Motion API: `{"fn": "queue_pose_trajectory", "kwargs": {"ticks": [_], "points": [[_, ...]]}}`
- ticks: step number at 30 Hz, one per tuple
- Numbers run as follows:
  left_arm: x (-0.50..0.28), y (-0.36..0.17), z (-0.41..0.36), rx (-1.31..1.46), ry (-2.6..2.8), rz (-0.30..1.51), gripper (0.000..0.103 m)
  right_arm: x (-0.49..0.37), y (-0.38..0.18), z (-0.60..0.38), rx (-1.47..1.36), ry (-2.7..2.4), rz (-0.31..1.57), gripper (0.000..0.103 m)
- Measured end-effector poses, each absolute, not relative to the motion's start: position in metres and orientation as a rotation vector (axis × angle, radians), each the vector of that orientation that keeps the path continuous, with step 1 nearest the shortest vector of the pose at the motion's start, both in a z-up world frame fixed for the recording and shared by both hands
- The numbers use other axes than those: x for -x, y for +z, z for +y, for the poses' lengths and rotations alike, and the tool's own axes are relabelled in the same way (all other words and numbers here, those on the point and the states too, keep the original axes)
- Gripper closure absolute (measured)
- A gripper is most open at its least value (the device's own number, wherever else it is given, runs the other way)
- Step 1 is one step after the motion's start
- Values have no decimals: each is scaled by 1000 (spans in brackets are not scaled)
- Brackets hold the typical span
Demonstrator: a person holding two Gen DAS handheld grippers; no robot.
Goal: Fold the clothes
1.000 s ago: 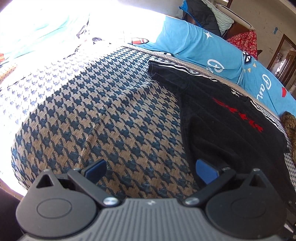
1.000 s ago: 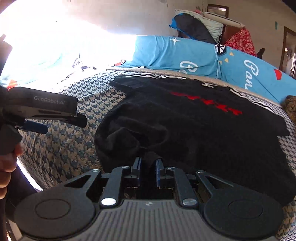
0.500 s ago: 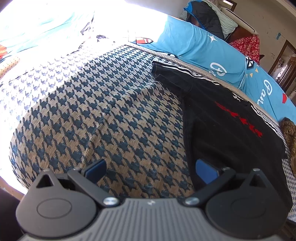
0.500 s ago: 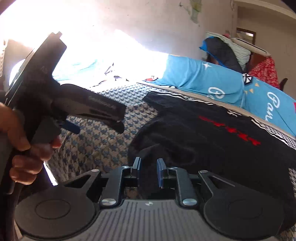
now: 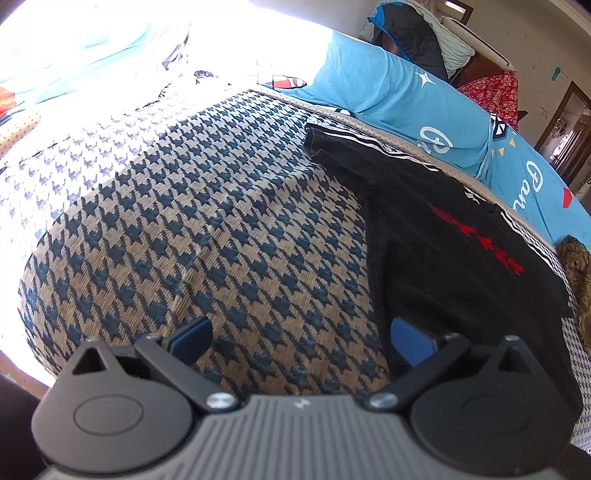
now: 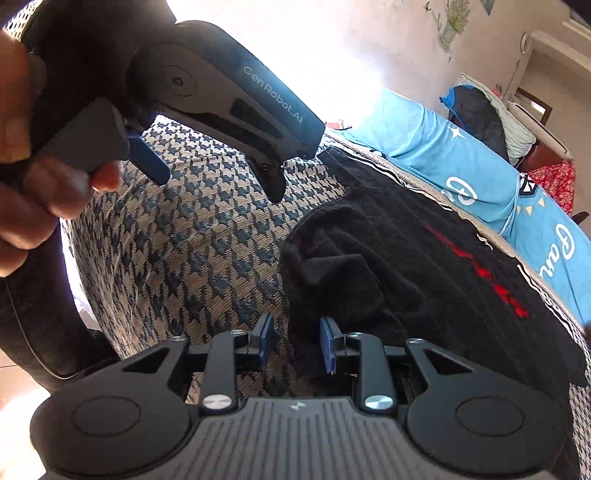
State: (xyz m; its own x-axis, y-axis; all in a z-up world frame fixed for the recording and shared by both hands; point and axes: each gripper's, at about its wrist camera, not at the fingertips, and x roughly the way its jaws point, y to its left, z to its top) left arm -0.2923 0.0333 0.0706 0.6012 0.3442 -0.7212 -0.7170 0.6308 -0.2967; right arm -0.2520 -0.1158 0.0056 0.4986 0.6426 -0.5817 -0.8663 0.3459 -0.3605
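Observation:
A black T-shirt (image 5: 450, 258) with red lettering and white-striped sleeves lies on a houndstooth bed cover (image 5: 192, 236). It also shows in the right wrist view (image 6: 424, 266), with its near left corner bunched up. My left gripper (image 5: 301, 338) is open and empty, low over the cover, its right pad at the shirt's left edge. My right gripper (image 6: 297, 341) is partly open over the shirt's bunched near edge; no cloth is between its pads. The left gripper (image 6: 207, 110) and the hand holding it fill the upper left of the right wrist view.
Blue pillows (image 5: 413, 107) with white lettering line the far side of the bed. Piled clothes (image 5: 417, 33) and a red patterned cloth (image 5: 495, 88) lie behind them. The bed's near left edge (image 5: 22, 325) drops away. Bright window glare washes out the far left.
My right gripper has opened and let go of the shirt's near edge, and has swung left toward the left gripper. The left gripper has barely moved.

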Motion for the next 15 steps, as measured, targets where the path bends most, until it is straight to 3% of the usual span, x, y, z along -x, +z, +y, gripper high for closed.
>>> {"fn": "queue_pose_trajectory", "kwargs": {"ticks": [4,15], "points": [[296,76,33,611,666,653,0,250,8,-116,682,1005,369,96],[314,128,37,398,718,557,0,252,49,-106,243,1201,647,97]]}}
